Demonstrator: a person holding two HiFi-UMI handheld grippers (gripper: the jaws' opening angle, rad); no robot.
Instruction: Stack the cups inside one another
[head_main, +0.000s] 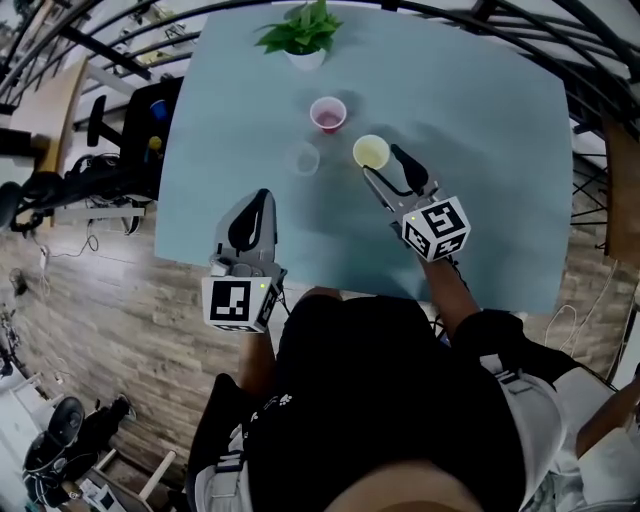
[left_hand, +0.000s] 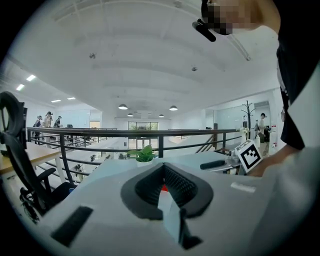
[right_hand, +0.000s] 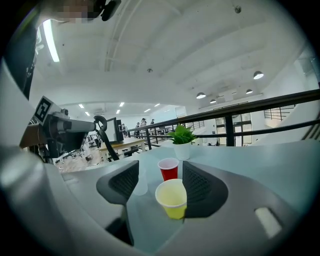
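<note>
Released, the right tool (right_hand: 160, 175) straddles the yellow cup (right_hand: 172, 198), seemingly off-centre; it should centre, then squeeze gently. The left tool (left_hand: 162, 186) is clenched.

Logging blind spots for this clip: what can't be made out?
Left gripper view: shut left gripper hides what lies ahead, bar a red sliver.
Right gripper view: whether the yellow cup touches the pad beside it.
Head view: clear cup too small and faint to tell if empty.
</note>
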